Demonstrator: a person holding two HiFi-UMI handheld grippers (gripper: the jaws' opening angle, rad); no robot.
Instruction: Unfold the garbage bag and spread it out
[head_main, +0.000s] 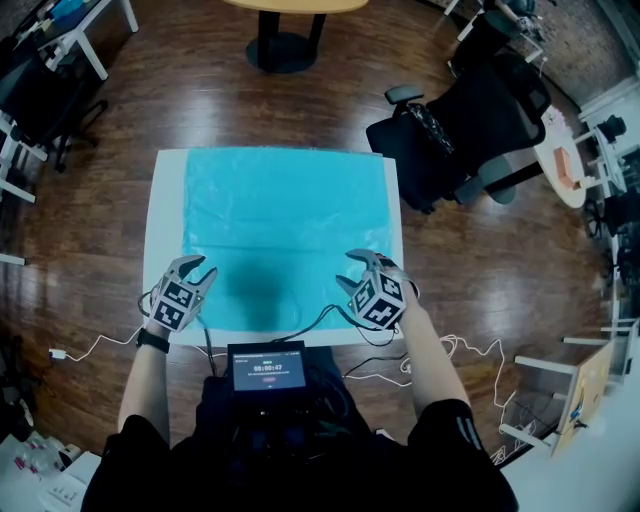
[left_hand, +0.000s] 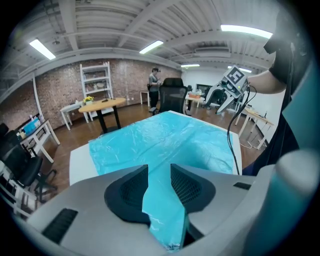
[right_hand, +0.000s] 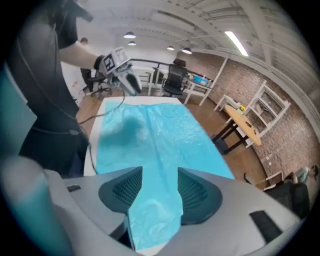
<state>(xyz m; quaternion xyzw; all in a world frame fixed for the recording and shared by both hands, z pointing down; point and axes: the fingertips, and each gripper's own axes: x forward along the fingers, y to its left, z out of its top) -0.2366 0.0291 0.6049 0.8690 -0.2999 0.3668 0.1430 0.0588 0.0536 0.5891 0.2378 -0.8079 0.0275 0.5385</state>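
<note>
A light-blue garbage bag (head_main: 285, 230) lies flat and spread over most of the white table (head_main: 162, 250). My left gripper (head_main: 196, 268) hovers at the bag's near left corner and my right gripper (head_main: 352, 270) at its near right corner. In the left gripper view the jaws (left_hand: 160, 172) stand apart, the bag's edge (left_hand: 165, 220) showing in the gap, and no pad presses on it. The right gripper's jaws (right_hand: 160, 175) likewise stand apart over the bag (right_hand: 160, 135). Each gripper shows far off in the other's view: the right gripper (left_hand: 227, 90) and the left gripper (right_hand: 120, 70).
A small screen unit (head_main: 268, 368) sits at the table's near edge, with cables (head_main: 310, 322) running to the grippers. A black office chair (head_main: 470, 130) stands at the far right and a round table's base (head_main: 285, 45) behind. Desks line the room's edges.
</note>
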